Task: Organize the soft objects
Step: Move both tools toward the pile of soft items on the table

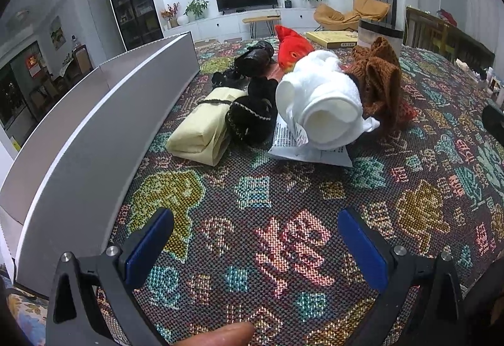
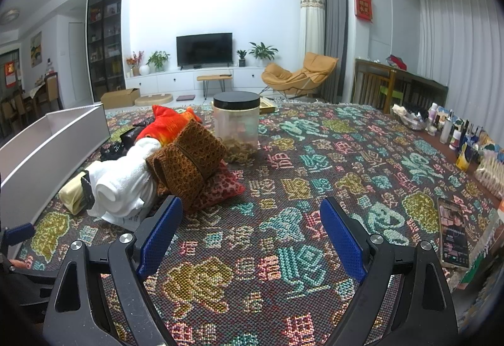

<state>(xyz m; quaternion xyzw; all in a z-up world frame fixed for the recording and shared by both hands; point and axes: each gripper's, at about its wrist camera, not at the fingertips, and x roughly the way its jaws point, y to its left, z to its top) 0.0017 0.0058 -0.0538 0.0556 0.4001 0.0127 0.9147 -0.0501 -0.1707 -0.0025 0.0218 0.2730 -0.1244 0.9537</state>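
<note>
Both grippers, left gripper (image 1: pixel 255 248) and right gripper (image 2: pixel 250 237), are hovering with fingers spread and empty, aiming at the white towel (image 1: pixel 318 106) piled with other soft items at twelve o'clock on the surface (image 1: pixel 283 204), beside the box (image 1: pixel 94 131).

One white towel (image 1: pixel 321 106), one jar (image 2: pixel 236 122), one phone (image 2: pixel 452 234).

Patterned woven mat (image 1: pixel 283 204) covers the surface, multicolour blocks on dark ground. Lying on it in a cluster: pale yellow folded cloth (image 1: pixel 201 128), black knit bundle (image 1: pixel 252 119), printed paper sheet (image 1: pixel 289 141) under a rolled white towel (image 1: pixel 321 106), brown knit piece (image 2: pixel 189 160) leaning on a red spotted cushion (image 2: pixel 223 188), red-orange plush fish (image 1: pixel 293 51). Lidded clear jar (image 2: pixel 236 125) behind them. White box (image 1: pixel 94 125) along the left edge. Phone (image 2: pixel 452 234) well apart at right.
</note>
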